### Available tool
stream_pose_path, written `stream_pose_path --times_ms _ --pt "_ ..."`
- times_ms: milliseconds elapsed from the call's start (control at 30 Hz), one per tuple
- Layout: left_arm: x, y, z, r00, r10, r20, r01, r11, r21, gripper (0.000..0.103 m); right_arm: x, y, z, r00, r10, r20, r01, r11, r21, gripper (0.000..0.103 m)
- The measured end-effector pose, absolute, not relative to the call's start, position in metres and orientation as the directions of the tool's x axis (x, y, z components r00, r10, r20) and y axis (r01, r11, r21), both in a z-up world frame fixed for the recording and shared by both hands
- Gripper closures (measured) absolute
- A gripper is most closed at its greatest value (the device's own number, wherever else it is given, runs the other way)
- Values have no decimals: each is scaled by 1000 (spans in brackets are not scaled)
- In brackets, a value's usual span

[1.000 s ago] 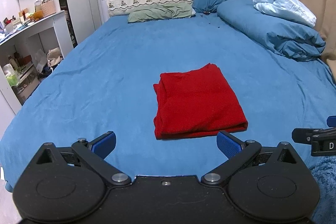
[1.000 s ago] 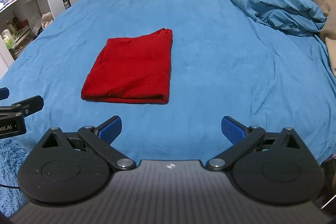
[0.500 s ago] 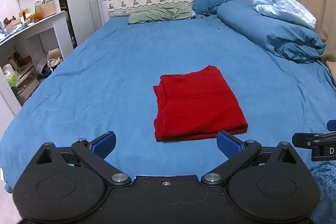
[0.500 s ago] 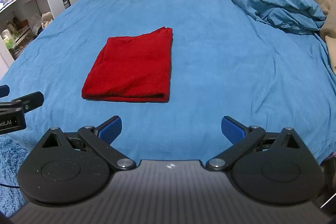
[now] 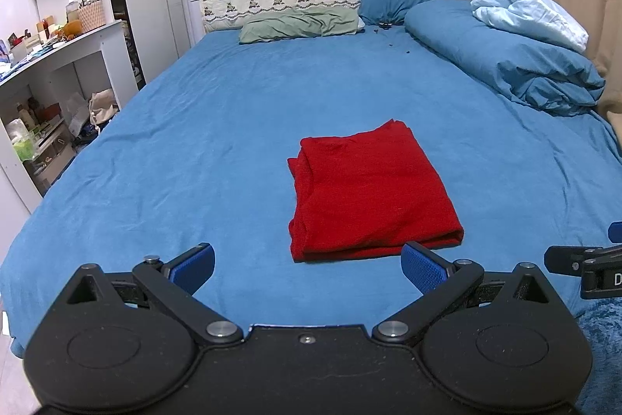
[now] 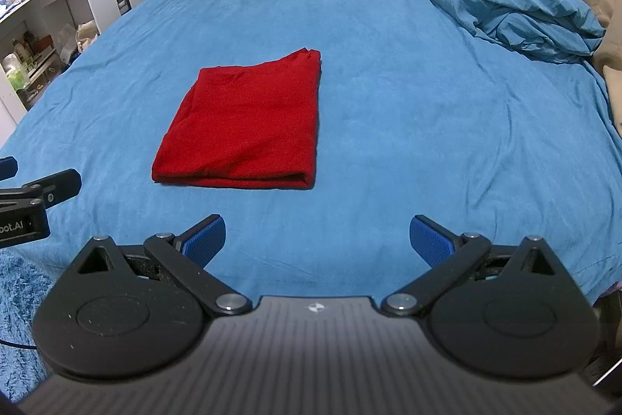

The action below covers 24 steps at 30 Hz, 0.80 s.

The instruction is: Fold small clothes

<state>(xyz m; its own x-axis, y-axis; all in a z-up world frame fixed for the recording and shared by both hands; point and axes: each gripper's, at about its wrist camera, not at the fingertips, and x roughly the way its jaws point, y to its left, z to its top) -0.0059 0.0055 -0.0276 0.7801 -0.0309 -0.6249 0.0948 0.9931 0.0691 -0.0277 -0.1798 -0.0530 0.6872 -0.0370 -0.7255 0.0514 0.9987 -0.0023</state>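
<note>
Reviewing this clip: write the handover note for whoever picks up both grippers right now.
Left gripper: open, empty, above the near edge of the bed.
Right gripper: open, empty, also at the near edge, to the right of the left one.
Red garment: lies folded into a neat rectangle in the middle of the blue sheet, touched by neither gripper.
Done: this piece looks folded.
Left: no other small clothes are in view; perhaps fetch the next piece or tidy this one.
</note>
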Motion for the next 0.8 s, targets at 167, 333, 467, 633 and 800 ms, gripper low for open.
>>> stream_pose_path --times_ms 167,333,467,633,800 --pt "-4 8 -27 779 -31 -626 97 993 71 0 -28 -179 -53 687 -37 -726 51 999 -3 0" --pt "-4 9 -27 779 -31 -626 96 993 71 0 -27 -178 -53 686 -37 -726 51 999 -3 0" --pt "-4 10 -27 776 -38 -629 101 993 63 0 -27 -177 -54 686 -35 -726 49 999 -2 0" --pt "-6 9 -26 784 -21 -620 88 993 78 0 -26 -178 -55 686 -32 -727 49 999 2 0" --pt "-6 11 -26 787 -28 -616 86 994 66 0 -26 -178 -56 686 -34 -727 51 999 1 0"
